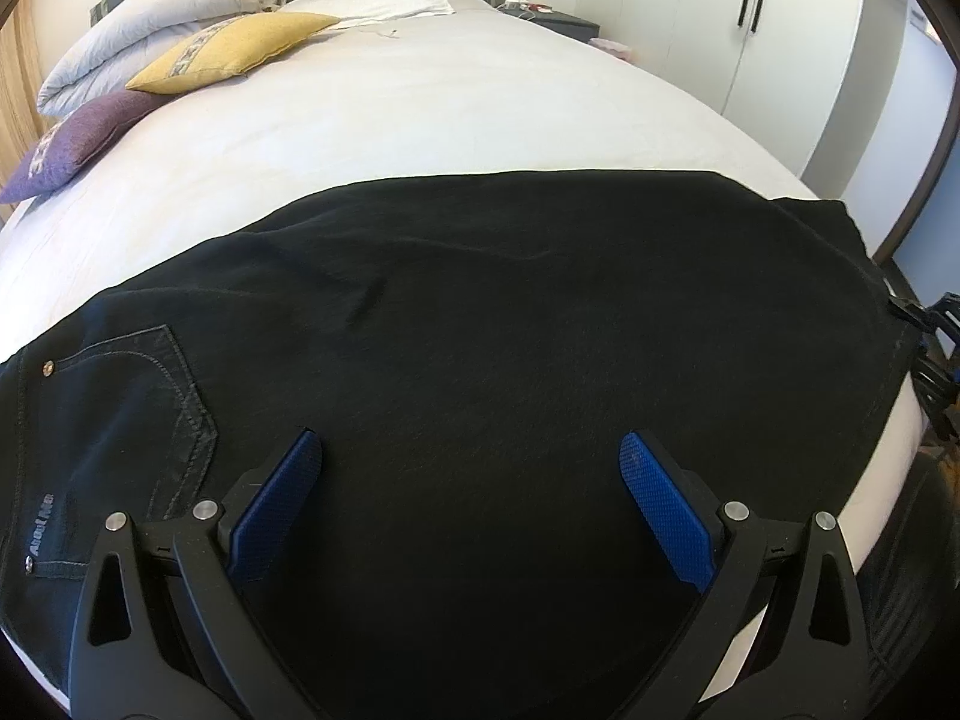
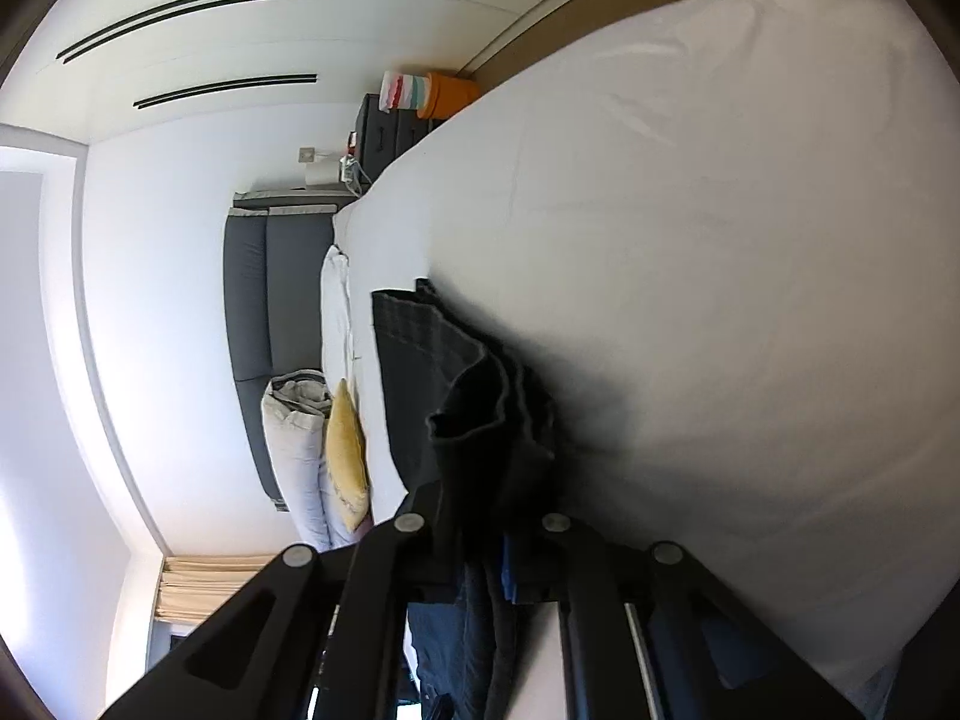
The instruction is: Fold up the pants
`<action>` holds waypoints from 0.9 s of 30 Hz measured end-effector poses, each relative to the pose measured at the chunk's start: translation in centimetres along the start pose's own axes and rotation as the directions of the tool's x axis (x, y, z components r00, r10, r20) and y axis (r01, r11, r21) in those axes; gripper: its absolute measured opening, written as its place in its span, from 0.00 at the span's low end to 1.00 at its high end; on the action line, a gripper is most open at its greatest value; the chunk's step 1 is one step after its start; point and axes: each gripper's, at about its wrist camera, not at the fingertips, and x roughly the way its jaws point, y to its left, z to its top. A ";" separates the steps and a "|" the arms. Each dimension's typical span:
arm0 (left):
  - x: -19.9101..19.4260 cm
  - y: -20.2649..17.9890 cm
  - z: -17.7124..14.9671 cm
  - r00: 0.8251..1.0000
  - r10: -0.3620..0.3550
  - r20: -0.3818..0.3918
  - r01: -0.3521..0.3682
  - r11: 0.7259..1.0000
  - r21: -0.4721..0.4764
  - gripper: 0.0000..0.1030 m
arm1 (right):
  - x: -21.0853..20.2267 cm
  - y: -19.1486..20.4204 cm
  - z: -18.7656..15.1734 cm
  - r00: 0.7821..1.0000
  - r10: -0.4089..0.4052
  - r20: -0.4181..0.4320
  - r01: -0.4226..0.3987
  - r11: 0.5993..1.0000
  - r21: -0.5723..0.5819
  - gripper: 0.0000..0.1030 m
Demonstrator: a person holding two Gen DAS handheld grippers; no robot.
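Black pants (image 1: 480, 330) lie flat across the near part of a white bed (image 1: 390, 114), with the waistband and a stitched back pocket (image 1: 150, 396) at the left. My left gripper (image 1: 471, 450) is open and empty just above the pants, its blue pads (image 1: 666, 504) spread wide. My right gripper (image 2: 486, 480), rolled sideways, is shut on the hem end of the pants (image 2: 474, 408), which bunches up between its jaws. It also shows at the right edge of the left wrist view (image 1: 933, 354).
A yellow cushion (image 1: 234, 51), a purple cushion (image 1: 72, 144) and white pillows (image 1: 180, 6) lie at the head of the bed. A white wardrobe (image 1: 750, 30) stands on the right and a dark nightstand (image 2: 390, 126) beside the bed.
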 end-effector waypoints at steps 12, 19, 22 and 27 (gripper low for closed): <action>0.9 -0.2 0.5 1.000 0.013 -0.027 -0.013 1.000 -0.003 0.84 | -0.4 1.7 -0.5 0.992 -0.116 0.043 0.121 0.981 -0.151 0.05; 1.3 0.2 0.4 1.000 0.001 -0.020 -0.001 1.000 -0.021 0.83 | -0.5 2.5 -0.8 0.987 -0.145 0.070 0.156 0.971 -0.180 0.05; 1.2 0.6 0.2 1.000 -0.020 -0.007 0.020 0.999 -0.038 0.83 | -0.6 3.1 -1.1 0.982 -0.164 0.091 0.179 0.964 -0.197 0.05; 0.2 2.7 -0.1 0.995 -0.092 0.027 0.094 0.988 -0.125 0.83 | -0.6 5.8 -2.4 0.970 -0.196 0.143 0.230 0.930 -0.287 0.05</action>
